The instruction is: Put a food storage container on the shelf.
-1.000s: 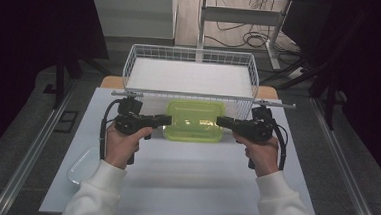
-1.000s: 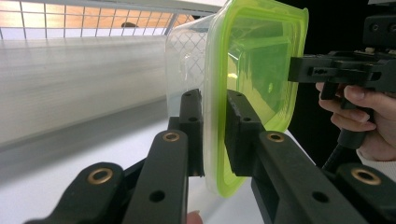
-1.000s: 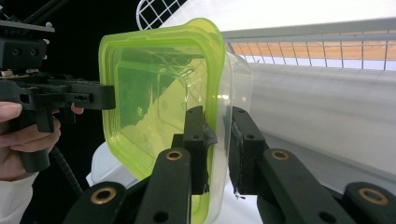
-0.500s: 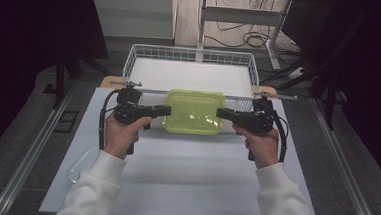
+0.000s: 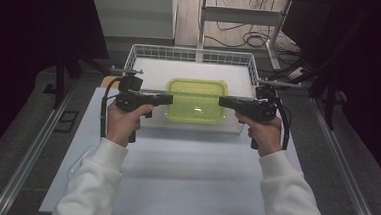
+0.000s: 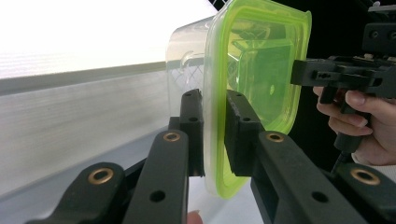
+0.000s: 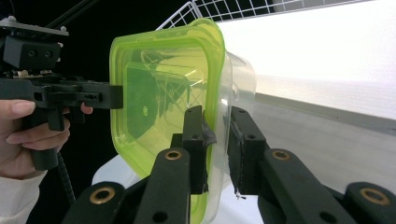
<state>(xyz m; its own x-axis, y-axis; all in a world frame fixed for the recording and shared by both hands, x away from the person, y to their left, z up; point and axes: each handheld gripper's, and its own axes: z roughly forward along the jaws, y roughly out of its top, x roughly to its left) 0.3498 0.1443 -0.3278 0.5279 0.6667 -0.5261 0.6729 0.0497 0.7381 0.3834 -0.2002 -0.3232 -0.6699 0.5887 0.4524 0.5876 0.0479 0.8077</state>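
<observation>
Left gripper (image 5: 167, 99): jaws clamped on the left rim of the container.
Container (image 5: 197, 101): clear tub with a green lid, held level between the 2 grippers above the wire basket's (image 5: 191, 54) near edge.
Right gripper (image 5: 225, 102): jaws pinching the container's right rim.

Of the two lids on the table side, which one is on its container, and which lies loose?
The green lid sits on the container held between left gripper and right gripper. The clear lid lies loose near the person's left sleeve.

Glossy translucent plastic container (image 5: 196, 101), seemingly smooth
</observation>
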